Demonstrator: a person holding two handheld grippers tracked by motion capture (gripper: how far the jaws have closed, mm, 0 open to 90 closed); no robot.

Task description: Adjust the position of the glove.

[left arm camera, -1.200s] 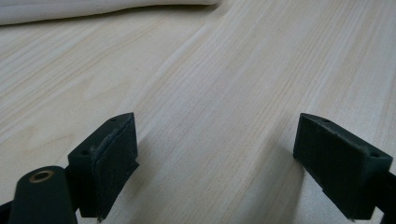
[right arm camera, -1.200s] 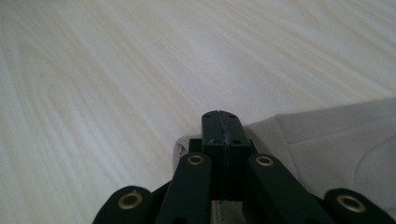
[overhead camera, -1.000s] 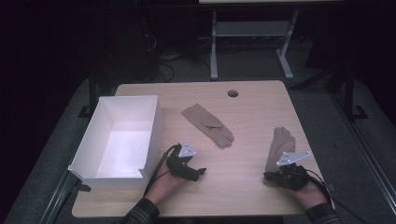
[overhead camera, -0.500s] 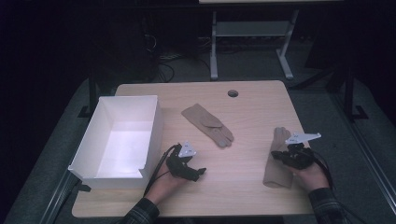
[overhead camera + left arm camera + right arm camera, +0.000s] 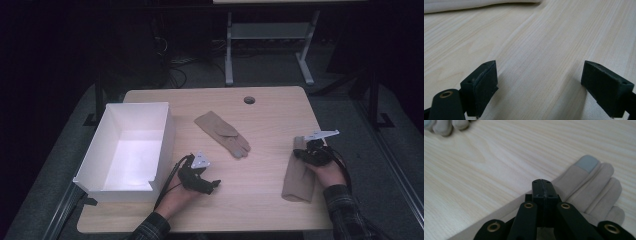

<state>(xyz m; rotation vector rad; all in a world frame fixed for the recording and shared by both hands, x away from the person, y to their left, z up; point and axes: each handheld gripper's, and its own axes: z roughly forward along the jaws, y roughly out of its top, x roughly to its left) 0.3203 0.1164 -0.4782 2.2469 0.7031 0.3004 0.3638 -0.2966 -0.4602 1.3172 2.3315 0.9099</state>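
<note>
Two tan gloves lie on the wooden table (image 5: 272, 112). One glove (image 5: 220, 131) is at the centre, its fingertips (image 5: 441, 126) at the right gripper view's top left. The other glove (image 5: 297, 182) lies lengthwise near the right edge, its fingers (image 5: 589, 182) spread flat with one grey fingertip. My right gripper (image 5: 299, 152) (image 5: 542, 186) is shut, jaws pressed together just over this glove's finger end, with nothing seen between them. My left gripper (image 5: 211, 184) (image 5: 541, 75) rests low over bare wood beside the box, jaws wide open and empty.
A white open box (image 5: 135, 107) stands at the table's left side, empty inside. A round cable hole (image 5: 249, 100) sits near the far edge. A metal stand (image 5: 265, 35) is on the dark floor beyond the table. A strip of pale fabric (image 5: 474, 5) crosses the left gripper view's top.
My right gripper has moved away from the person along the right glove, from its cuff end to its finger end, uncovering the cuff. The left gripper stayed where it was.
</note>
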